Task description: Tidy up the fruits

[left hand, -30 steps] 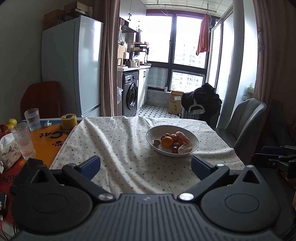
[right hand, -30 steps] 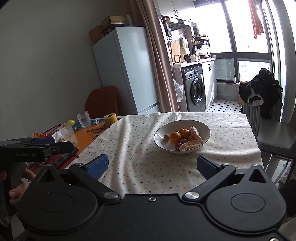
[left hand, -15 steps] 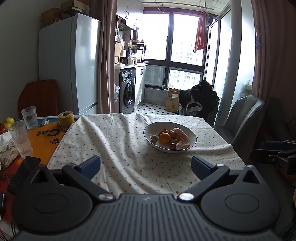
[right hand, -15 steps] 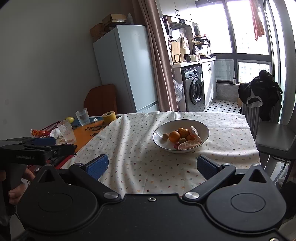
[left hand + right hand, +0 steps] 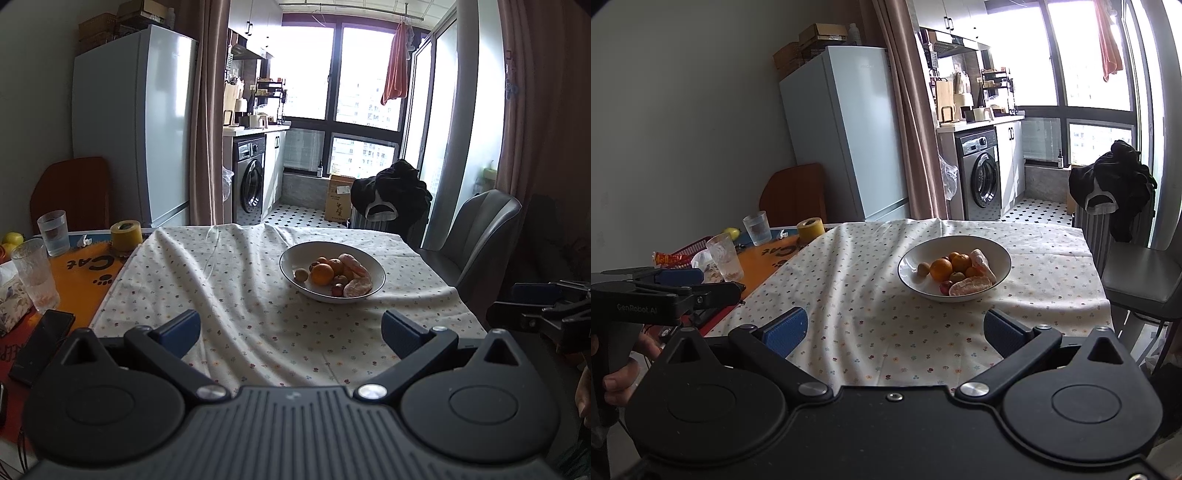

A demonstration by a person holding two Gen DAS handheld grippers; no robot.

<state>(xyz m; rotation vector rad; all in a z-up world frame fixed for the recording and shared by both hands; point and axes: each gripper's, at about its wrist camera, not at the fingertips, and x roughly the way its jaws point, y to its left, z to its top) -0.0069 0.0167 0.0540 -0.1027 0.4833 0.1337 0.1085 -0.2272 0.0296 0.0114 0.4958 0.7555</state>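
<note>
**Both grippers wait in front of the fruit bowl**

We see a table covered by a flowered tablecloth (image 5: 258, 295), which lies in loose folds. On it stands a white bowl (image 5: 364, 264), a little to the right of the middle in the left wrist view. Inside the bowl the fruits are piled together: an orange (image 5: 322, 274) in front, peeled citrus pieces (image 5: 357, 287) toward the right rim, and some small brown and red fruits that we cannot name with certainty.

The left gripper (image 5: 291, 328) has its fingers spread wide and holds nothing. The right gripper (image 5: 894, 328) is the same: fingers far apart, nothing between them. The bowl is well apart from both, ahead of the fingertips, and no finger touches fruit or cloth.

What could go wrong, in our judgement: the fruits touch one another, so closing on one may push its neighbours and roll them over the low rim. The peeled pieces look soft, and a hard squeeze could crush them. The round orange may slip from flat pads. A finger that catches the wrinkled cloth could drag the bowl. At the left side two glasses (image 5: 35, 273) stand near the left gripper's path, and a wide swing could knock them.
</note>
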